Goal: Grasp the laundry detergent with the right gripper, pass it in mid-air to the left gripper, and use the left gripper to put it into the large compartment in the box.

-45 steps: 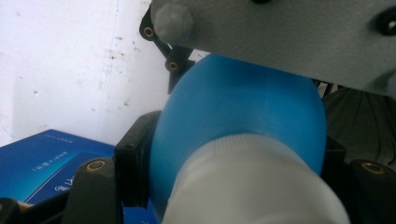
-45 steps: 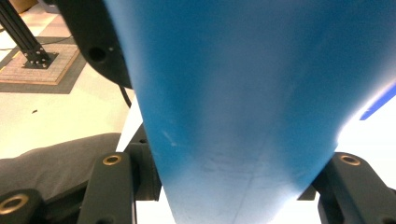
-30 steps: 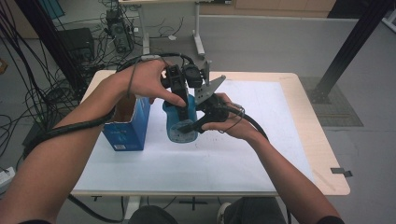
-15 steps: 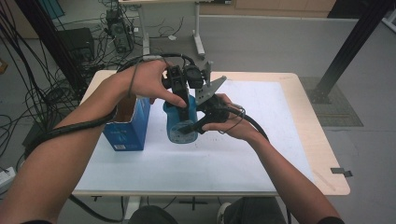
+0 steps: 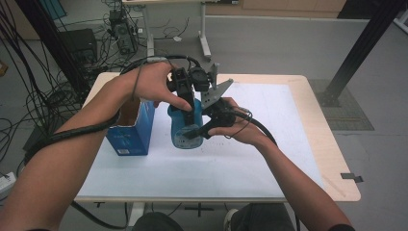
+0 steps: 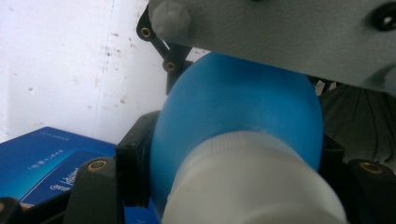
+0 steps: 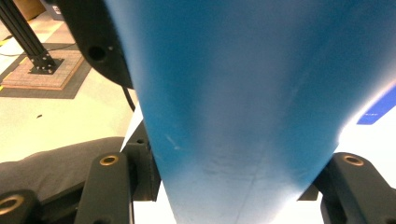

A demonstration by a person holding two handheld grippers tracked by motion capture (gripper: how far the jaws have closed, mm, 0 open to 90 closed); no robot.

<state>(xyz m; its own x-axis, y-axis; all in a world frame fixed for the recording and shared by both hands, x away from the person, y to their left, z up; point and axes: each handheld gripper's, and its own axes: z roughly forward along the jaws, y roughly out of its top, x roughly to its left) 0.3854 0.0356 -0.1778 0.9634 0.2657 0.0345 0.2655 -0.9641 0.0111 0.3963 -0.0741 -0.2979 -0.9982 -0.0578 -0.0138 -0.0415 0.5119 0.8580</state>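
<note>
Blue plastic dominates the white-topped table: from the high view, one smooth, rounded bottle stands upright near the middle, just beside one open blue cardboard box. Two handheld grippers meet on it, the left gripper coming down over its top, the right gripper pressed against its lower side.

Seen along the left gripper, two matte black jaws hug the bottle's bulging shoulder above one ribbed white cap; the box's glossy printed face lies behind.

Seen along the right gripper, two black jaws clamp either flank of the bottle's tapering body.
</note>
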